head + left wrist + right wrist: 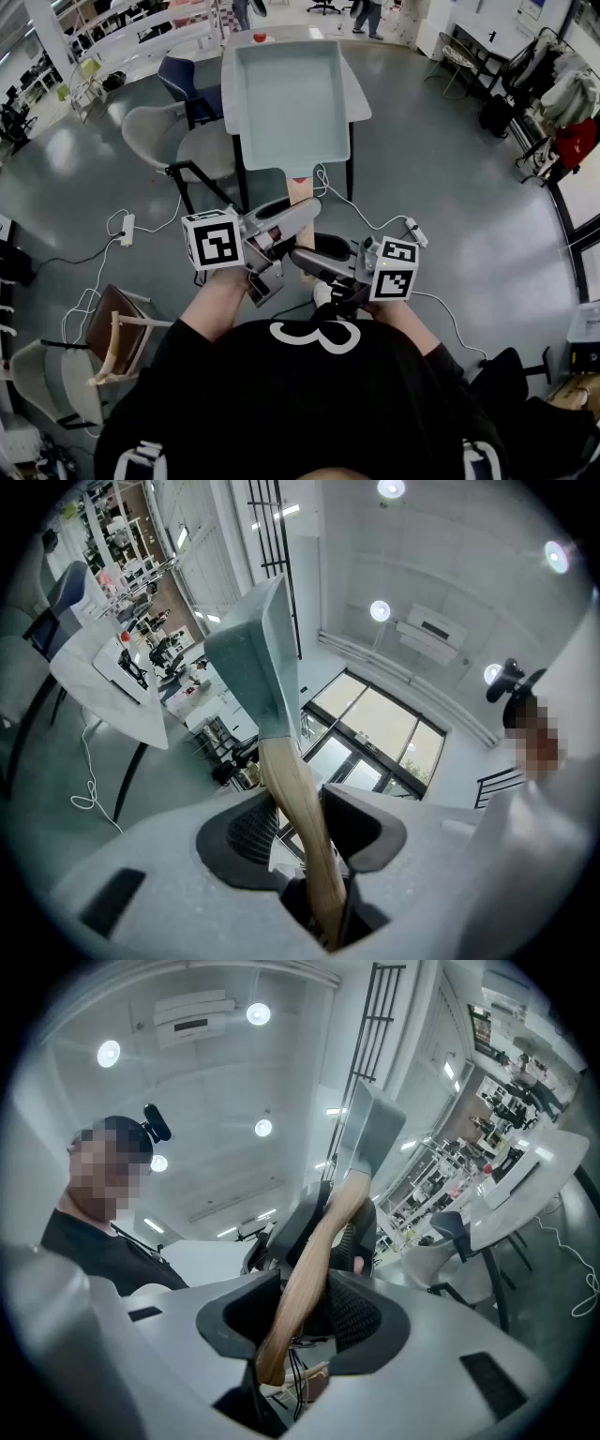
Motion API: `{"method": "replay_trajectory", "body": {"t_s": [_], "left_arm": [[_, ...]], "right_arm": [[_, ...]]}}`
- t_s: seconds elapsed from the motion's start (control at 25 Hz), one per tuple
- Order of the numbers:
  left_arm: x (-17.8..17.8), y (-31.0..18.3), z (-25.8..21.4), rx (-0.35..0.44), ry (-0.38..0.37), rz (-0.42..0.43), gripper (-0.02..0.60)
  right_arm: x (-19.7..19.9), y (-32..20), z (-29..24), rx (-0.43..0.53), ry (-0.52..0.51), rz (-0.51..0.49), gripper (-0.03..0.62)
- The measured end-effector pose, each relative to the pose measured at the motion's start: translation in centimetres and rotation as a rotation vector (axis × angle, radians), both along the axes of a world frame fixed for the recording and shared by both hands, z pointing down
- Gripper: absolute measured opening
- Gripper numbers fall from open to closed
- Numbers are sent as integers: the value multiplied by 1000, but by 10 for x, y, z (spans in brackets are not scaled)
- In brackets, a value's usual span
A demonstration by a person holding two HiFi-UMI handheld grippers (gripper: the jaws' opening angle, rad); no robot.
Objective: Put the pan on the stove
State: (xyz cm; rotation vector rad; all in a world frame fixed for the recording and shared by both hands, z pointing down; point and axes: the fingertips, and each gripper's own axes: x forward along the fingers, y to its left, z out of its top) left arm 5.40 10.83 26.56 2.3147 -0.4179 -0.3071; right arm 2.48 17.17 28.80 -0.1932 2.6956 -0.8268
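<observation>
A pale teal rectangular pan (291, 98) with a wooden handle (301, 192) hangs in the air in front of me, its open side facing up in the head view. My left gripper (284, 218) is shut on the handle, and my right gripper (321, 260) is shut on the handle's lower end, just behind the left. In the left gripper view the handle (286, 780) runs up between the jaws of the left gripper (302, 810) to the pan (251, 658). The right gripper (305, 1305) likewise has the handle (314, 1246) between its pads, with the pan (372, 1133) above. No stove is in view.
A white table (357, 94) stands below and behind the pan, with a small red object (260, 37) at its far end. A grey chair (155, 131) and a blue chair (186, 80) sit to its left. Cables (380, 223) trail on the floor. A wooden chair (117, 330) is at my near left.
</observation>
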Motion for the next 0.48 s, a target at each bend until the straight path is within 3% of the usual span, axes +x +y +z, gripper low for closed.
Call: {"method": "replay_trajectory", "body": {"t_s": [0.48], "left_arm": [[-1, -1, 3, 1, -14, 4, 152]], "right_arm": [[0, -1, 2, 1, -1, 4, 146]]}}
